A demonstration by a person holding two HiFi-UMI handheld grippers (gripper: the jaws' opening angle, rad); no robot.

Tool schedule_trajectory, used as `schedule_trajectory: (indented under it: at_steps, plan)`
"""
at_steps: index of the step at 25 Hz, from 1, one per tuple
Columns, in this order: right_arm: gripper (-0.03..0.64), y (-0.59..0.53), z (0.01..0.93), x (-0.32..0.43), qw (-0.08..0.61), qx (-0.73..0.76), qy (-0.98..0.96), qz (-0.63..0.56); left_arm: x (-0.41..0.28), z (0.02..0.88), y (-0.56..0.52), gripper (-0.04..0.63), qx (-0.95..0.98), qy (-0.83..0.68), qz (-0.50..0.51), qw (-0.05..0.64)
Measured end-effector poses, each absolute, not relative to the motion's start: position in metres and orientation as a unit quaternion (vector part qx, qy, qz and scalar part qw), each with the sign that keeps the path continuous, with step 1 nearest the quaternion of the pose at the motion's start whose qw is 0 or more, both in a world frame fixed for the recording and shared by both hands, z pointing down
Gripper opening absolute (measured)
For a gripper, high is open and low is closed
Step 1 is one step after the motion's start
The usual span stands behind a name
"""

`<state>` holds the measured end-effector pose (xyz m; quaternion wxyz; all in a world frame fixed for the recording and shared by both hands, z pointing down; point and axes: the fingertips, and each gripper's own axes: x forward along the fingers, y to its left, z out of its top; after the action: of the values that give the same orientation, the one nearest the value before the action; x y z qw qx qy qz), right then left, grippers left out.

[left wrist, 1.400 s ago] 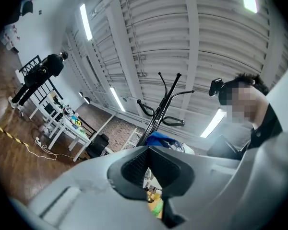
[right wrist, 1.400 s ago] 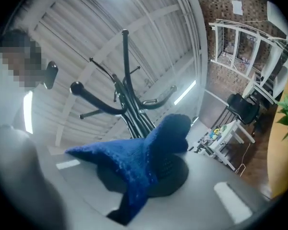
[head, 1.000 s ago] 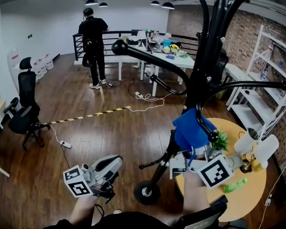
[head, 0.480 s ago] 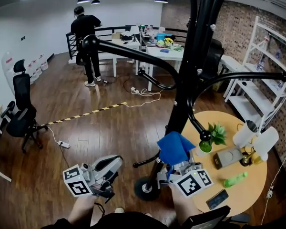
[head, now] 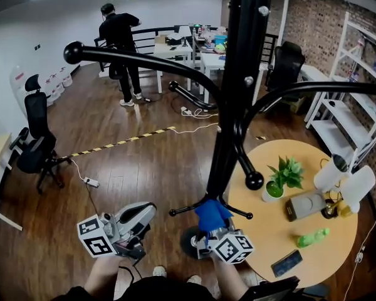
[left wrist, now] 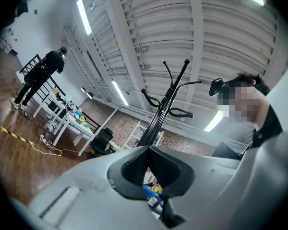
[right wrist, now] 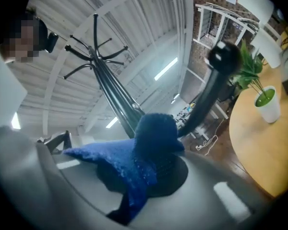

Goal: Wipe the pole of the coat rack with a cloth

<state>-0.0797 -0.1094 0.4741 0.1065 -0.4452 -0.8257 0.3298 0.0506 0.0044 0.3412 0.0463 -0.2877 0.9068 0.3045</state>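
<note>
Since R gripper (head: 207, 233) clamps cloth (head: 212, 213) low on pole (head: 229, 130) & L gripper (head: 144, 211) idles, jaws closed empty, nothing steadies it; shove may tip.

Round wooden table (head: 269, 221) with potted plant (head: 282, 177), green bottle (head: 312, 237) and phone (head: 286, 263), black office chair (head: 34, 146), person (head: 122, 39) standing far off
</note>
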Motion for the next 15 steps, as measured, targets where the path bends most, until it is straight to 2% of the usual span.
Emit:
schedule_trajectory:
  at_steps: [4, 10, 15]
  plan:
    - [0.021, -0.113, 0.505, -0.082, 0.144, -0.426, -0.827, 0.337, 0.054, 0.337, 0.001, 0.002, -0.283, 0.912, 0.294, 0.045]
    - [0.021, -0.114, 0.507, -0.082, 0.14, -0.423, -0.83, 0.335, 0.041, 0.323, -0.001, 0.002, -0.32, 0.902, 0.284, 0.056]
    - [0.021, -0.116, 0.505, -0.079, 0.11, -0.376, -0.853, 0.343, 0.031, 0.325, 0.019, 0.002, -0.373, 0.881, 0.287, 0.049]
